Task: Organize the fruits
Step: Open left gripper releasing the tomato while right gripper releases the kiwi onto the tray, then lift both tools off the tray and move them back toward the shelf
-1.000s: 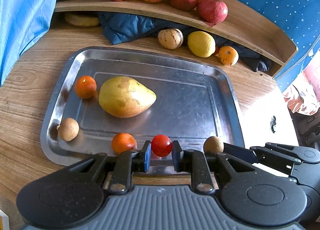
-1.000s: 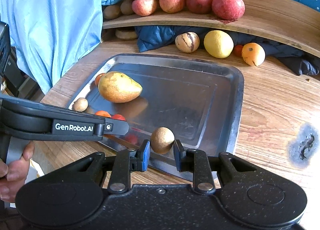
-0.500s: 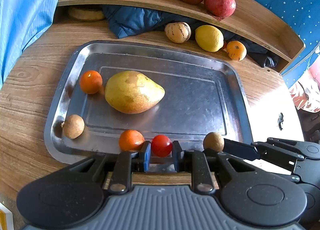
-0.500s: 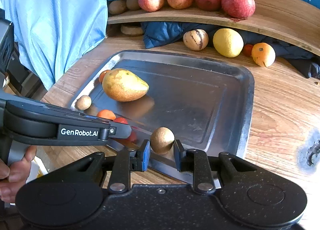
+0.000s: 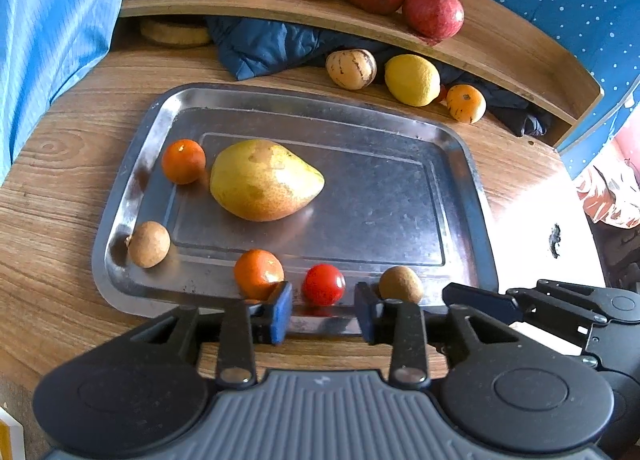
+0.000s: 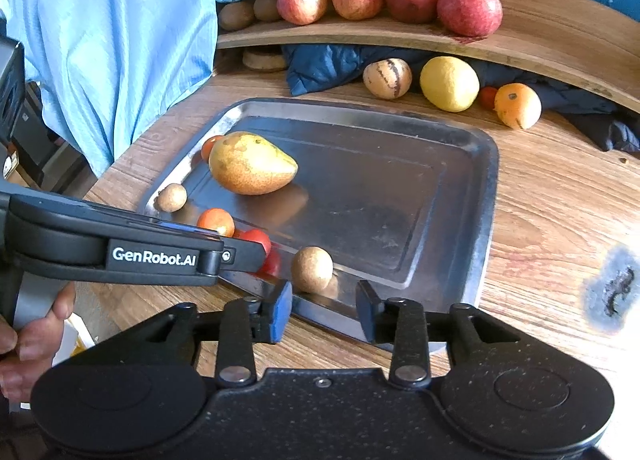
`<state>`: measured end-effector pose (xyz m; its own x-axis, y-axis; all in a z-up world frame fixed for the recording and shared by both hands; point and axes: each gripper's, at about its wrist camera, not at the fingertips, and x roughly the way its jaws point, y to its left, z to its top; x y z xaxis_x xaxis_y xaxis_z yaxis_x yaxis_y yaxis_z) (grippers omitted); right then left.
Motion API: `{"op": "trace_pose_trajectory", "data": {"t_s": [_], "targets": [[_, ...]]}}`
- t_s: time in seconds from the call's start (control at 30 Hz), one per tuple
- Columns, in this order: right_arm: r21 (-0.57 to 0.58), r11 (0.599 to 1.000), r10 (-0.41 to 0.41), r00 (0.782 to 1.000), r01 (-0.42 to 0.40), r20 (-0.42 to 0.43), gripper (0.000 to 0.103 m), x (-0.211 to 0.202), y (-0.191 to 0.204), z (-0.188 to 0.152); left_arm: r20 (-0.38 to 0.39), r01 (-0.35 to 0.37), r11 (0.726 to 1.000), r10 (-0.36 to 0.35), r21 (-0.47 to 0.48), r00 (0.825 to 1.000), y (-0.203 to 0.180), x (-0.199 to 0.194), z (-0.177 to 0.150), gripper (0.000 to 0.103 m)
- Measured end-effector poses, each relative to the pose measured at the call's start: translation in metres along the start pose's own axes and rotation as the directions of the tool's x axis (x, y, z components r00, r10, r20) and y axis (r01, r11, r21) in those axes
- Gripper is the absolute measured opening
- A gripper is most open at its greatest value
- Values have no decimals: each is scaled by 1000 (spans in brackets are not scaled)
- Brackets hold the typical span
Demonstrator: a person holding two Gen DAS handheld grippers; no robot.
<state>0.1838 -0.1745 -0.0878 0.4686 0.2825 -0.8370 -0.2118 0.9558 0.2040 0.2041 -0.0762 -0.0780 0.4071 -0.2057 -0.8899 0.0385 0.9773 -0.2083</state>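
The tomato [image 5: 323,284] sits on the near rim of the tray [image 5: 460,147], between an orange [image 5: 258,274] on its left and a brown fruit [image 5: 400,284] on its right. My left gripper [image 5: 323,312] stands spread around the tomato with a clear gap on each side, gripping nothing. My right gripper [image 6: 324,310] is spread the same way just short of the brown fruit [image 6: 311,268], which lies free on the tray edge; it too holds nothing.

Both fruits look set down, so I judge the step in hand is letting go and backing off. To do it well I should draw each gripper straight back along its fingers, low and slow, so no pad brushes a round fruit and sets it rolling down the sloped rim. The left blue pad [image 5: 280,310] is close to the orange, so I would avoid any sideways drift there.

Further in, a pear [image 5: 264,179] lies mid-tray with a second orange [image 5: 183,161] touching or just beside it, and another brown fruit [image 5: 148,244] sits at the left rim. Beyond the tray a lemon [image 5: 412,79], a striped fruit [image 5: 351,68] and a third orange [image 5: 466,103] wait on the table [image 5: 60,187], likely next. Apples [image 5: 434,13] line the shelf behind.
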Motion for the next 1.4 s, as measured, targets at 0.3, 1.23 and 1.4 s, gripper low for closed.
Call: {"op": "trace_pose_trajectory", "data": {"t_s": [0.3,1.23,1.4], "targets": [[10,1000,-13,1000,13,26,69,-18,-7,-11,39,-16,1000,17,-18,999,-2,-17,-9,66],[84,994,-76,997,75,8,102,-33,-37,-11,-29,-335,935,334,-113,942,36,-43,-22,102],[89,994,-69,998,68,9,102,-27,-38,-2,-16,-340,934,340,-108,940,38,-43,-12,102]]}}
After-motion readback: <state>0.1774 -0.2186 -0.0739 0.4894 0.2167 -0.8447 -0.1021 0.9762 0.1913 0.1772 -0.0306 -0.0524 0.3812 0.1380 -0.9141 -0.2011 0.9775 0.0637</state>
